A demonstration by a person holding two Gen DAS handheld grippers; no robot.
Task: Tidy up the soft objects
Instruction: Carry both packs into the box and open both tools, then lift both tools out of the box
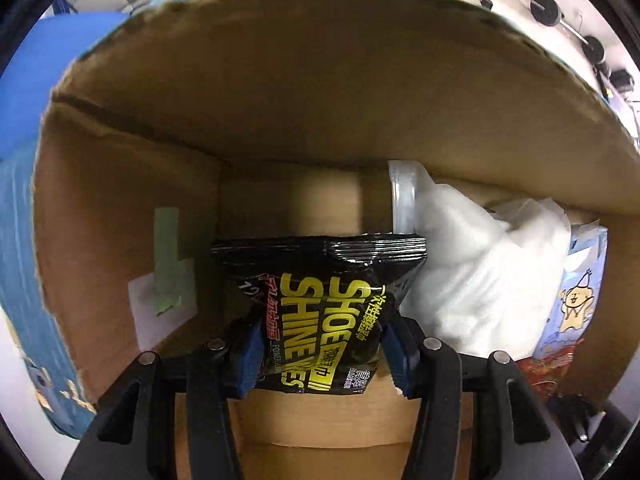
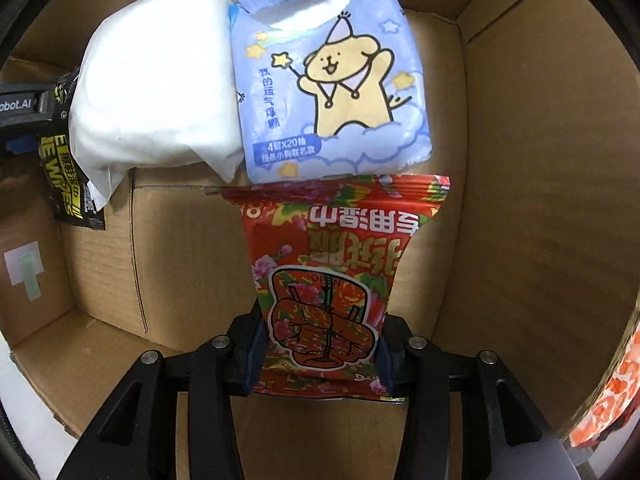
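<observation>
Left wrist view: left gripper (image 1: 320, 354) pinches the black wipes pack (image 1: 320, 308) inside the cardboard box (image 1: 120, 220), beside the white bag (image 1: 472, 272). Right gripper (image 2: 318, 354) pinches the red wipes pack (image 2: 332, 280) just below the blue tissue pack (image 2: 332, 92). Set each flat on bare floor (left side looks freest); mind the walls.

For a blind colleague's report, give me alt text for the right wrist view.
The right gripper clamps a red floral wet-wipes packet inside a cardboard box. Beyond it lie a blue cartoon-dog tissue pack and a white soft pack.
</observation>
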